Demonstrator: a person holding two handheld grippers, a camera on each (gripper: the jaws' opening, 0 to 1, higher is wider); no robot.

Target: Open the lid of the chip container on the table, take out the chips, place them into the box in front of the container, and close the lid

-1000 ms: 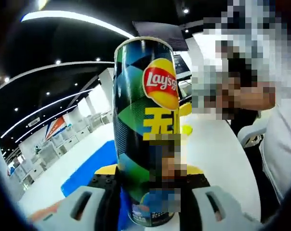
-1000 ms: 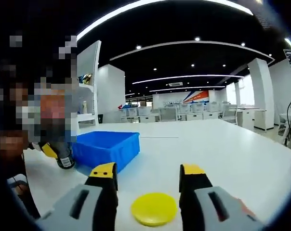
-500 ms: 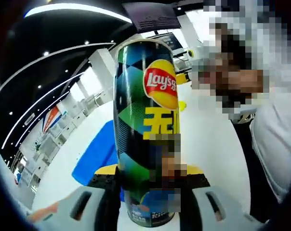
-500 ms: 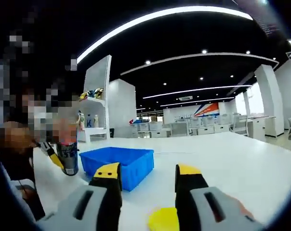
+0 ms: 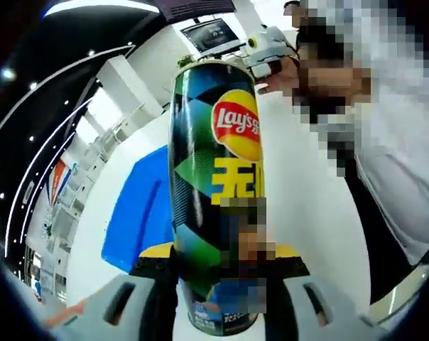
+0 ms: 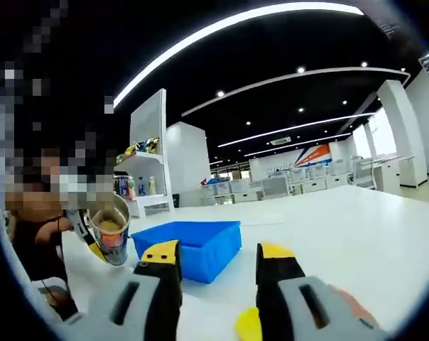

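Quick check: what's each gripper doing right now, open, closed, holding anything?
Left gripper: closed on the chip can, lid off.
Right gripper: open, holding nothing; the yellow lid lies on the table below it.

Grey left gripper [image 5: 218,284] and right gripper [image 6: 211,273], black jaws tipped yellow.

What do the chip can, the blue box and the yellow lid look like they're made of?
Chip can: probably cardboard under a glossy printed wrap; in the right gripper view its open mouth has a shiny, metal-looking rim. Blue box: looks like molded plastic, one even colour, straight thin walls, smooth finish. Yellow lid: likely thin plastic, flat with a soft sheen; it is partly hidden, so that is a guess.
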